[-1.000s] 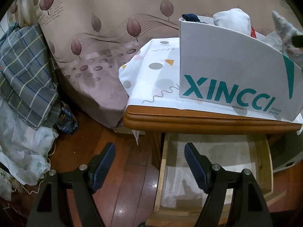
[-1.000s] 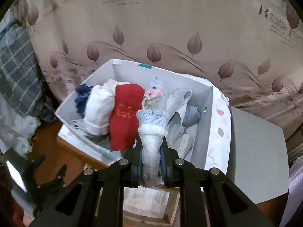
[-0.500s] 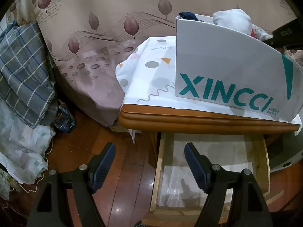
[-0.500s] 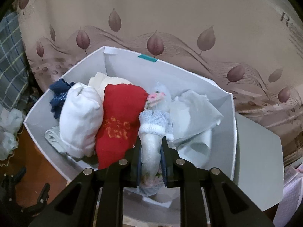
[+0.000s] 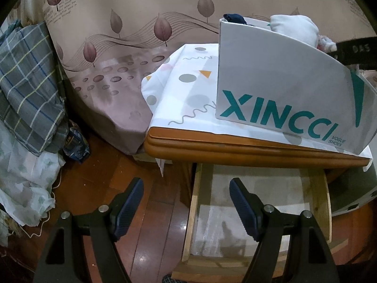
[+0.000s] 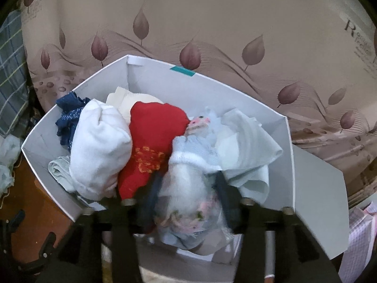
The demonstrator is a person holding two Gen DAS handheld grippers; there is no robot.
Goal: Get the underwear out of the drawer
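The right gripper [image 6: 186, 200] was opening around the floral rolled underwear [image 6: 188, 188], which lay lengthwise between its jaws in the shoebox [image 6: 291, 155], lower centre; the left gripper [image 5: 186, 202] hung open and empty over the drawer [image 5: 254, 200].

Your left view looks down from low and outside at the shoebox [image 5: 289, 89] on the counter [image 5: 235, 147]; your right view peers closely into that shoebox [image 6: 150, 75].

Dim, cool indoor light in both fisheye views, black vignette at the corners, straight edges bowed; glare streaks the wooden floor [image 5: 162, 224]; the right gripper [image 6: 186, 202] is smeared by motion blur
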